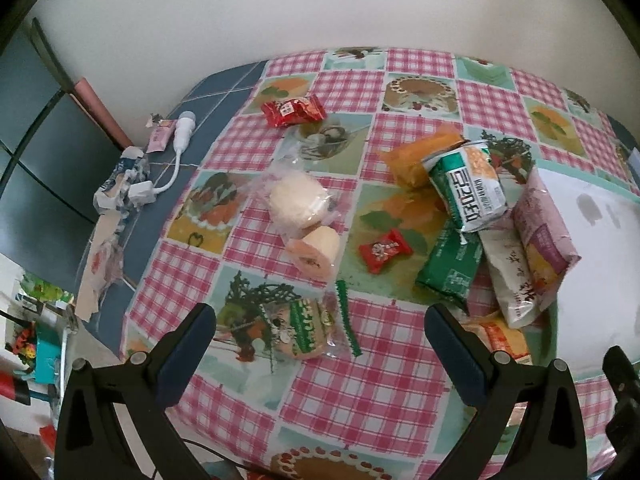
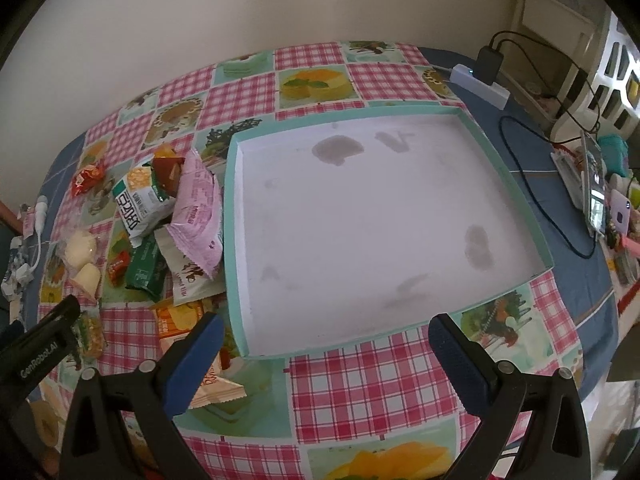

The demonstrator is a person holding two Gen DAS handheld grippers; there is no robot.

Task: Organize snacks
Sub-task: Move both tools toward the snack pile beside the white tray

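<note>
Snacks lie scattered on a checked tablecloth: a red candy at the back, wrapped cream rolls, a small red candy, a green-white packet, a dark green bar, a pink packet and a clear-wrapped cookie. My left gripper hangs open above the cookie, holding nothing. A shallow white box with a teal rim lies to the right of the pile. My right gripper stands open over its near edge, empty. The snack pile lies at that view's left.
A white cable with a plug and torn wrappers lie at the table's left edge. A power strip with a black charger, cables and a phone sit at the right. The left gripper's body shows low left.
</note>
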